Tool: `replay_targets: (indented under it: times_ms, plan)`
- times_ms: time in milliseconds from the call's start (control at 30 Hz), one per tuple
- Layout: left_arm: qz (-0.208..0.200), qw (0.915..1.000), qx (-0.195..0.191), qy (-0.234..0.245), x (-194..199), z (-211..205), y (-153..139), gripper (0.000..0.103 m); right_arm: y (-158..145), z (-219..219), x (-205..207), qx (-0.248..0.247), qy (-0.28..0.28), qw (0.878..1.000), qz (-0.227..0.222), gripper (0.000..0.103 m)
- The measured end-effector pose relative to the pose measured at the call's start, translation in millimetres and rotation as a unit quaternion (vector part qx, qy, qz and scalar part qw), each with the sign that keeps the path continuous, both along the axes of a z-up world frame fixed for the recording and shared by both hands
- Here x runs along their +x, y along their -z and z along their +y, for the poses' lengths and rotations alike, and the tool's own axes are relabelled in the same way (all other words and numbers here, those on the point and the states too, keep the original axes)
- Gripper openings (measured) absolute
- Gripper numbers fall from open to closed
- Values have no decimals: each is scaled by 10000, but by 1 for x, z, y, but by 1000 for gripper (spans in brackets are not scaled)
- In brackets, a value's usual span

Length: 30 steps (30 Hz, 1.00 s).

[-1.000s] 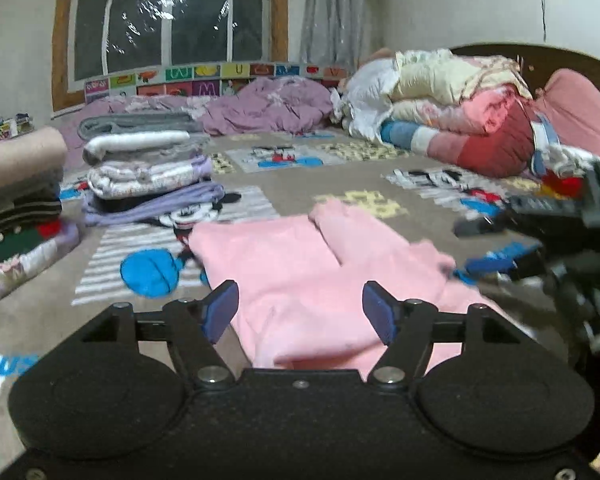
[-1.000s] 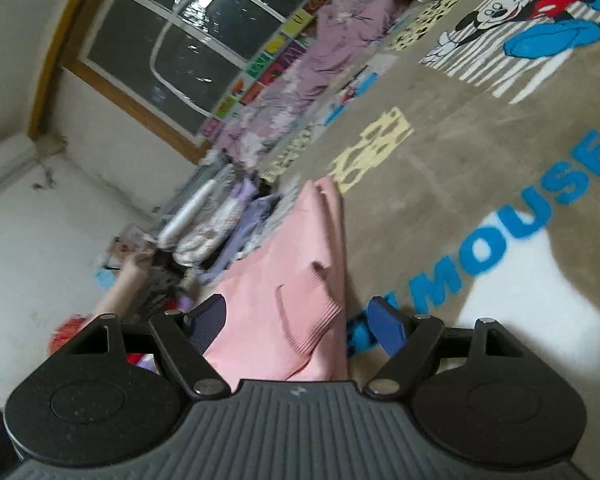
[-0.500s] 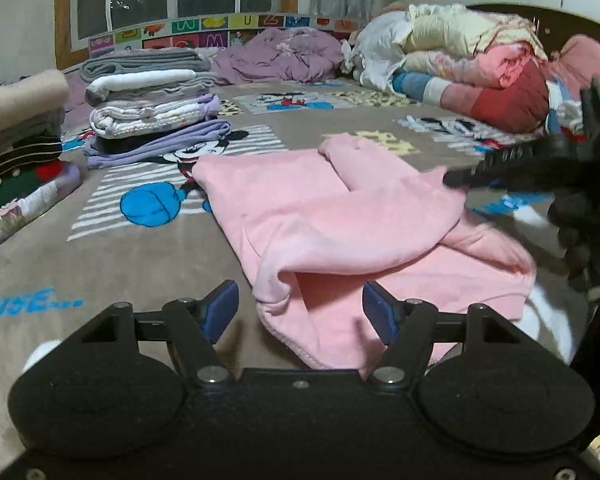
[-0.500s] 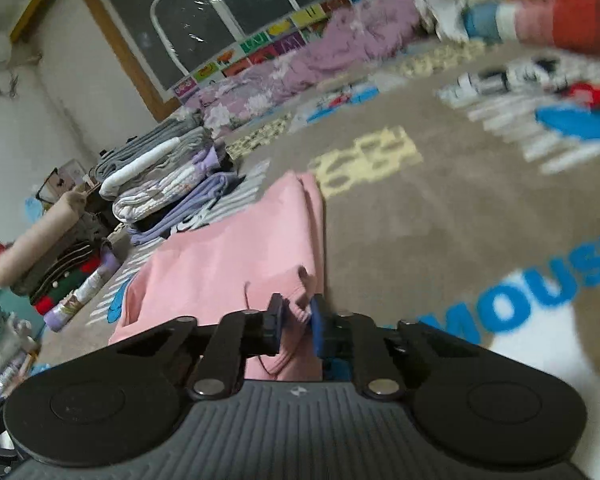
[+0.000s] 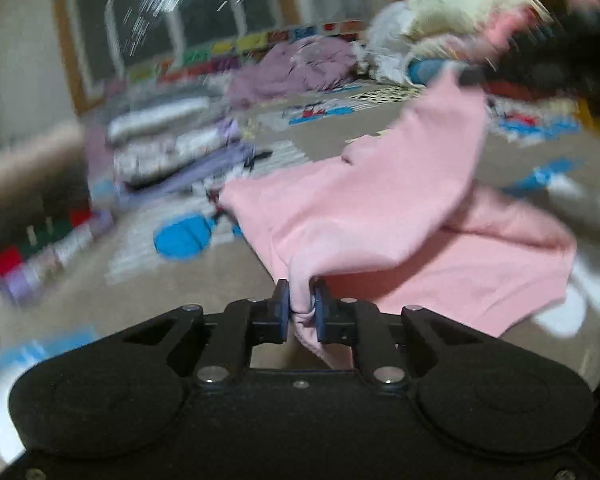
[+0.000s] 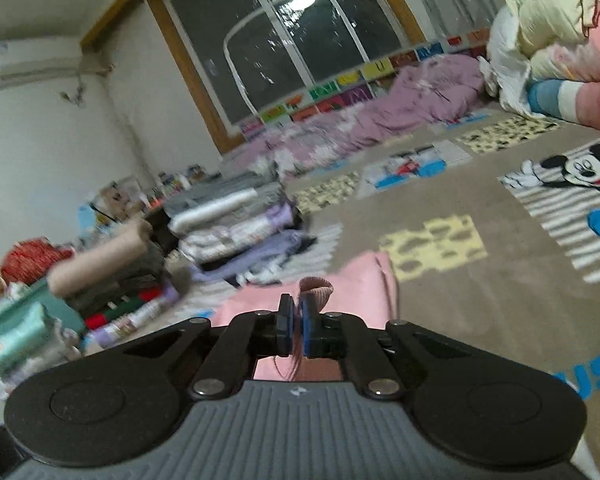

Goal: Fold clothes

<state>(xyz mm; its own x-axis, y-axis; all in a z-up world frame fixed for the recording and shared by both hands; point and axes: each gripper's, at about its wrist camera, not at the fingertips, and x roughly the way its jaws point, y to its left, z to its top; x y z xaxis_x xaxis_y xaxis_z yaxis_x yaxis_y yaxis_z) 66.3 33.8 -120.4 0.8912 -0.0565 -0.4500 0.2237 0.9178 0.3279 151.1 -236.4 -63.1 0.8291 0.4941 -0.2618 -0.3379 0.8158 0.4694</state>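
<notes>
A pink garment [image 5: 380,208] lies crumpled on the brown cartoon blanket [image 5: 320,136]. My left gripper [image 5: 300,300] is closing its jaws, and the blue pads pinch the garment's near edge between them. In the right wrist view my right gripper [image 6: 296,308] is closing tight on the ribbed pink cuff [image 6: 318,286], with more of the pink garment [image 6: 364,276] below it. The left wrist view shows the right gripper [image 5: 474,78] as a dark blur at upper right, holding a corner of the cloth raised off the blanket.
Stacks of folded clothes [image 6: 232,216] stand at the left, with a beige roll [image 6: 100,256] nearer. A purple heap [image 6: 420,96] lies under the window. A pile of bedding [image 6: 560,40] fills the far right. Bare blanket [image 6: 480,300] stretches to the right.
My left gripper went from open to closed on the garment's near edge. My right gripper shut on the cuff and rose, pulling a corner of the pink cloth up.
</notes>
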Motion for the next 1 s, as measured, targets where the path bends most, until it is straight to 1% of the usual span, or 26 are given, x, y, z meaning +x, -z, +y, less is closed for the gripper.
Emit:
replay_targets:
  times_ms: [33, 67, 100, 133, 200, 267, 367, 433, 500, 567, 600, 667, 700, 733, 767, 800, 833, 867, 900, 933, 967, 1000]
  plan:
    - [-151, 9989, 444, 94, -4, -10, 3, 10, -4, -2, -2, 79, -3, 9999, -61, 6]
    - [-301, 9954, 886, 188, -9, -20, 6, 10, -8, -5, -4, 147, -5, 9998, -124, 6]
    - [-447, 9898, 1322, 282, -13, -30, 9, 10, -12, -8, -6, 202, 3, 9996, -186, 6]
    - [-543, 9835, 1682, 392, -17, -39, 15, 10, -15, -11, -9, 239, 28, 9994, -244, 6]
    - [-724, 9675, 2358, 559, -22, -55, 28, 10, -16, -21, -15, 386, 129, 9988, -285, 6]
    - [-811, 9522, 2848, 752, -26, -66, 39, 10, -13, -35, -17, 520, 296, 9980, -226, 6]
    - [-886, 9346, 3305, 967, -30, -74, 50, 10, -4, -55, -19, 728, 554, 9958, -97, 6]
    - [-868, 9267, 3498, 1064, -31, -76, 55, 10, 8, -69, -19, 912, 689, 9934, 76, 6]
    - [-798, 9222, 3610, 1135, -30, -77, 60, 10, 18, -80, -19, 1075, 776, 9909, 245, 6]
    - [-713, 9218, 3604, 1235, -31, -79, 65, 10, 30, -87, -18, 1191, 815, 9886, 423, 6]
    - [-698, 9220, 3576, 1311, -31, -80, 66, 10, 40, -88, -16, 1264, 832, 9869, 556, 6]
    - [-599, 9313, 3289, 1445, -34, -80, 62, 13, 53, -92, -12, 1388, 925, 9832, 736, 6]
    - [-471, 9371, 3070, 1594, -37, -77, 55, 17, 60, -96, -10, 1496, 971, 9804, 838, 6]
    - [-342, 9423, 2839, 1740, -40, -75, 48, 26, 67, -99, -7, 1603, 1017, 9773, 940, 6]
    - [-213, 9511, 2457, 1861, -43, -68, 34, 33, 74, -102, -6, 1711, 1051, 9740, 1051, 6]
    - [-72, 9603, 1947, 1996, -45, -58, 19, 50, 81, -104, -6, 1804, 1040, 9707, 1196, 7]
    - [63, 9669, 1425, 2117, -47, -47, 4, 51, 85, -105, -5, 1803, 1081, 9692, 1280, 9]
    - [90, 9745, 804, 2092, -45, -31, -10, 51, 89, -107, -4, 1800, 1125, 9678, 1351, 11]
    - [25, 9808, 344, 1919, -42, -15, -21, 51, 92, -108, -6, 1808, 1181, 9669, 1362, 17]
    - [-30, 9873, -10, 1586, -36, 1, -27, 49, 95, -112, -8, 1913, 1217, 9642, 1378, 24]
    - [-86, 9915, -365, 1249, -31, 17, -33, 46, 98, -115, -10, 2013, 1260, 9614, 1388, 42]
    - [-139, 9932, -712, 910, -26, 33, -38, 46, 100, -117, -14, 2081, 1329, 9593, 1372, 57]
